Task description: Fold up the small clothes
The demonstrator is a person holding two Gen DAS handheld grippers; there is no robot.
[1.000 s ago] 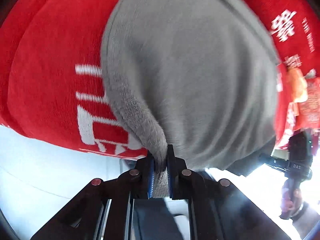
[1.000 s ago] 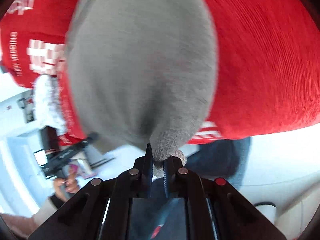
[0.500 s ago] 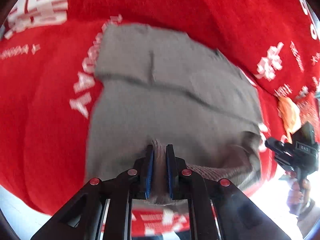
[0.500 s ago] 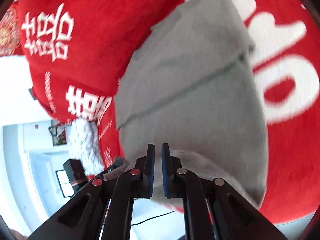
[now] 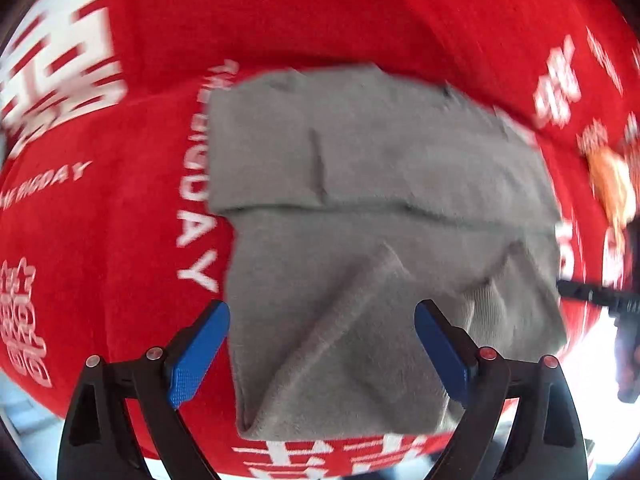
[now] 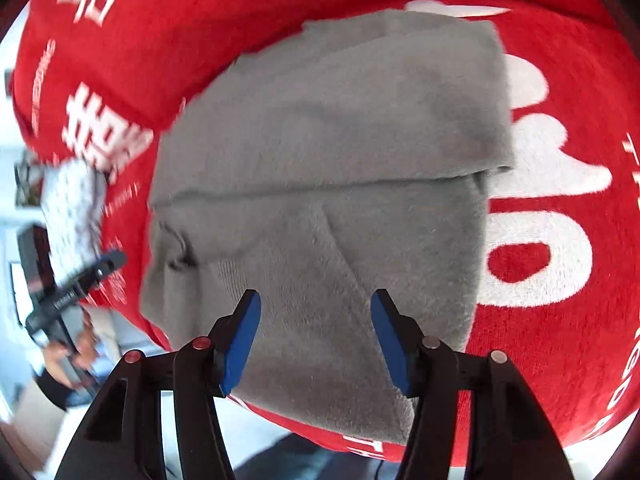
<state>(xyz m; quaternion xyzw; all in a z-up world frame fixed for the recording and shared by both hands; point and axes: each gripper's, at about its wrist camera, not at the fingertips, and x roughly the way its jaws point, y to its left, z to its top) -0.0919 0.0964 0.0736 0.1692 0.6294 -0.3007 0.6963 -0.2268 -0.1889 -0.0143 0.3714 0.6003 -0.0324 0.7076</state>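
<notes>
Now your left claw [image 5: 322, 344] is opening wide over the folded grey cloth [image 5: 376, 216]; your right claw [image 6: 316, 336] is opening too; both are gripping nothing; the cloth is lying on the red blanket [image 5: 120, 200].

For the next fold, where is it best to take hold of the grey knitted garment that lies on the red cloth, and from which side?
Probably the near hem of the grey knitted garment, at its two corners, from above. It lies flat on the red cloth, and that edge sits below the opening left gripper and right gripper, neither pressing on it.
</notes>
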